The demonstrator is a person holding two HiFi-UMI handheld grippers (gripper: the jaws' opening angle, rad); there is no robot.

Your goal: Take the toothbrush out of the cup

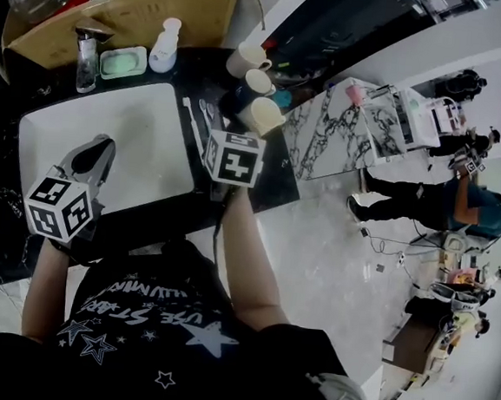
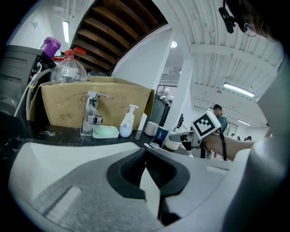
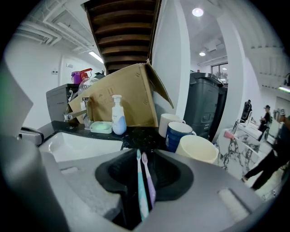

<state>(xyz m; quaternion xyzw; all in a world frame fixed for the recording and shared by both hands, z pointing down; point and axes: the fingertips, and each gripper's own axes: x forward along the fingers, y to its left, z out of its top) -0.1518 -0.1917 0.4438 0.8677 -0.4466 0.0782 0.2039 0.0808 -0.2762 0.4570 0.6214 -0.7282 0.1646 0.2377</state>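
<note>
Two toothbrushes, one teal (image 3: 141,190) and one purple (image 3: 150,181), show side by side in the gap of my right gripper (image 3: 145,156), whose jaws stand apart and do not press on them. In the head view the toothbrushes (image 1: 195,118) lie on the black counter by the sink's right edge, just beyond the right gripper's marker cube (image 1: 234,158). A cream cup (image 3: 197,148), a blue cup (image 3: 179,133) and a white cup (image 3: 170,123) stand to the right, all empty as far as I see. My left gripper (image 1: 96,153) hangs over the white sink (image 1: 56,134), jaws together and empty.
At the back of the counter stand a faucet (image 1: 87,50), a green soap dish (image 1: 123,62) and a white pump bottle (image 1: 164,46), in front of a cardboard box (image 1: 119,9). The counter ends right of the cups; people stand on the floor beyond.
</note>
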